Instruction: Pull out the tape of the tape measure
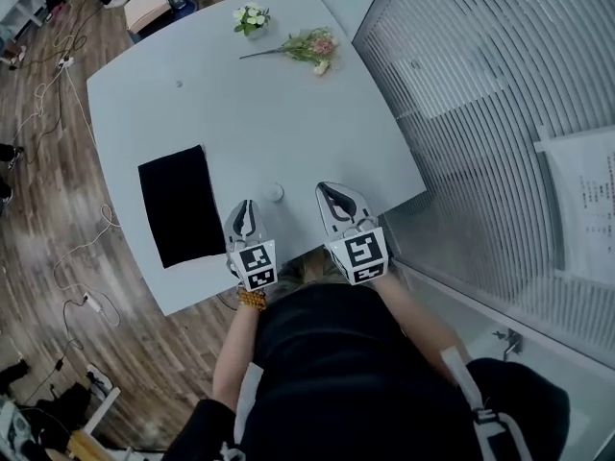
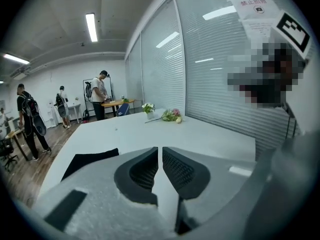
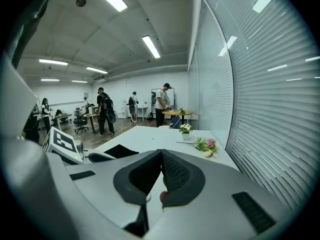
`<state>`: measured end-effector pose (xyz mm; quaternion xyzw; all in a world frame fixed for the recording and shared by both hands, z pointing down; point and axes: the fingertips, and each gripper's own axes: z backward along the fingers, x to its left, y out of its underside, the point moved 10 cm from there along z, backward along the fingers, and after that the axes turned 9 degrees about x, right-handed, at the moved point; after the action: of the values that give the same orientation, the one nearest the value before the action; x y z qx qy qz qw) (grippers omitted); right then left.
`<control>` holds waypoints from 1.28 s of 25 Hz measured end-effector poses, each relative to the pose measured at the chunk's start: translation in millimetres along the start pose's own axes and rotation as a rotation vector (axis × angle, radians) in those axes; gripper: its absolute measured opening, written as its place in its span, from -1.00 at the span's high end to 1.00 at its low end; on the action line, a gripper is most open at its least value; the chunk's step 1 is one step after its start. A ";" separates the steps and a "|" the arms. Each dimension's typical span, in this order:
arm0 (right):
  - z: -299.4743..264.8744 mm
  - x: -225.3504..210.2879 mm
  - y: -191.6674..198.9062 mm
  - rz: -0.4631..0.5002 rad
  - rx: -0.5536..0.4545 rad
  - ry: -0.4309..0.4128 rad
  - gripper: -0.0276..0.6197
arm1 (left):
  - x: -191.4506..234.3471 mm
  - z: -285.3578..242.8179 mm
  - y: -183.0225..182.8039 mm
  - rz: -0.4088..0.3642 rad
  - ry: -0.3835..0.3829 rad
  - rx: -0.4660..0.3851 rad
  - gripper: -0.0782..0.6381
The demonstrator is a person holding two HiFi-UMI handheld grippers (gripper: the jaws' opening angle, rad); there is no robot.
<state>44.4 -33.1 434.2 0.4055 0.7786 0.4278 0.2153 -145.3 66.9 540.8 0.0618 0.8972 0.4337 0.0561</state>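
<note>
Jaws together, right gripper [image 3: 161,153] overlooks white table [image 3: 150,138].

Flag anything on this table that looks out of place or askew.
Only the pink flower sprig: it lies flat at the far end of the table, beside the upright white flowers. Nothing looks spilled or damaged.

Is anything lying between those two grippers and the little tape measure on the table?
Nothing visible. The tape measure lies on bare table between the left gripper and right gripper; the black mat sits aside, leftward.
</note>
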 end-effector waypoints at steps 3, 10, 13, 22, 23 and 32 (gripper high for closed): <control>-11.1 12.3 -4.9 -0.004 -0.002 -0.029 0.91 | 1.3 -16.5 8.5 -0.002 0.037 0.049 0.64; -27.4 16.3 -4.3 0.006 0.016 -0.078 0.91 | -3.9 -55.2 16.0 0.056 0.097 0.141 0.54; -31.7 14.1 -3.6 -0.003 0.022 -0.080 0.91 | -6.8 -70.3 20.8 0.060 0.124 0.183 0.48; -44.6 3.7 3.2 -0.065 0.062 -0.081 0.91 | -17.0 -109.4 33.1 0.101 0.198 0.300 0.28; -45.1 1.3 4.0 -0.070 0.068 -0.074 0.91 | -18.3 -112.1 35.8 0.097 0.204 0.316 0.26; -50.0 -10.6 5.3 -0.090 0.094 -0.051 0.91 | -31.4 -133.5 57.4 0.053 0.282 0.459 0.00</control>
<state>18.8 -64.7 465.6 0.3903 0.8095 0.3703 0.2349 -131.4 -5.7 669.9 0.0354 0.9690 0.2248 -0.0961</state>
